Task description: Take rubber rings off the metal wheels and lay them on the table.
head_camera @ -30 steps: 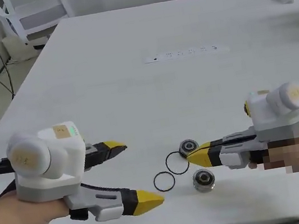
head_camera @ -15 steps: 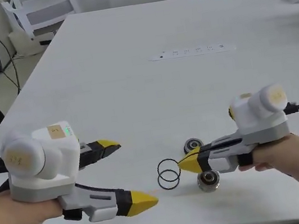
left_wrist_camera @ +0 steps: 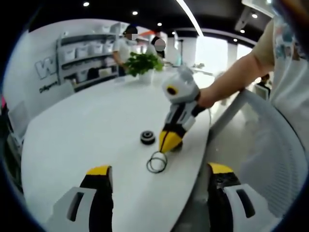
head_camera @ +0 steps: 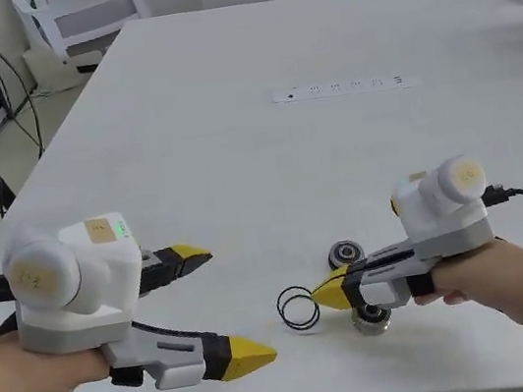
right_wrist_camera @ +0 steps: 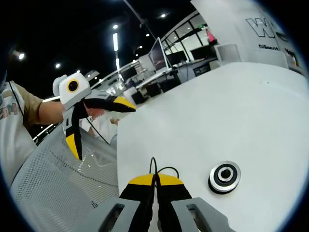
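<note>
Placement step, likely: your right gripper (head_camera: 325,292) pinches a thin black rubber ring (head_camera: 297,307) near the white table's (head_camera: 236,160) front edge; left gripper (head_camera: 231,305) open. Release next.

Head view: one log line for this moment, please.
right gripper shut on rubber ring | left gripper open, apart | two metal wheels on table

White table (head_camera: 233,141), wall shelves (left_wrist_camera: 79,60), ceiling spotlights (right_wrist_camera: 116,26).

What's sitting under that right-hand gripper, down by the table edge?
A metal wheel peeks out beneath the right gripper, whose fingers pinch a rubber ring; the gripper's body covers the wheel's upper part, hiding any ring on it.
</note>
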Demonstrator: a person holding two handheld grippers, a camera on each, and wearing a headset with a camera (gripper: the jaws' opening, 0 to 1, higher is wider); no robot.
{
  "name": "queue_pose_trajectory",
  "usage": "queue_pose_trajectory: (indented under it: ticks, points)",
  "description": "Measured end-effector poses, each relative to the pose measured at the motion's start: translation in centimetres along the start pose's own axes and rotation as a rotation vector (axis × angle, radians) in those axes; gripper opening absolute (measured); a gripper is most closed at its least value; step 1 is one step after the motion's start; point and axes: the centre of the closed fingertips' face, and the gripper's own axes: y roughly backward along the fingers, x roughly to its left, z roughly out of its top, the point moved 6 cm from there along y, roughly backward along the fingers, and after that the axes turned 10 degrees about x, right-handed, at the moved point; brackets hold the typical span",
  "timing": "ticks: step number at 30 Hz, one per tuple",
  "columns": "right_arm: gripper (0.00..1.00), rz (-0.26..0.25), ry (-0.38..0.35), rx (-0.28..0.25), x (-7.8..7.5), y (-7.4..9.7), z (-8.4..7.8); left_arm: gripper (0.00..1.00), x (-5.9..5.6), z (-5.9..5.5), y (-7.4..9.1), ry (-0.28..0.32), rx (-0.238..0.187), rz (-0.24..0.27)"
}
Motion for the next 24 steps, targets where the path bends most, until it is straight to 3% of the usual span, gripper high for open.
queue_pose_trajectory:
  ticks: [24]
  points:
    - [0.0, -0.046, -0.039, 0.031, -1.2, -0.4, -0.8, 0.81, 0.1, -0.4, -0.3, 0.006, 0.02, -0.006]
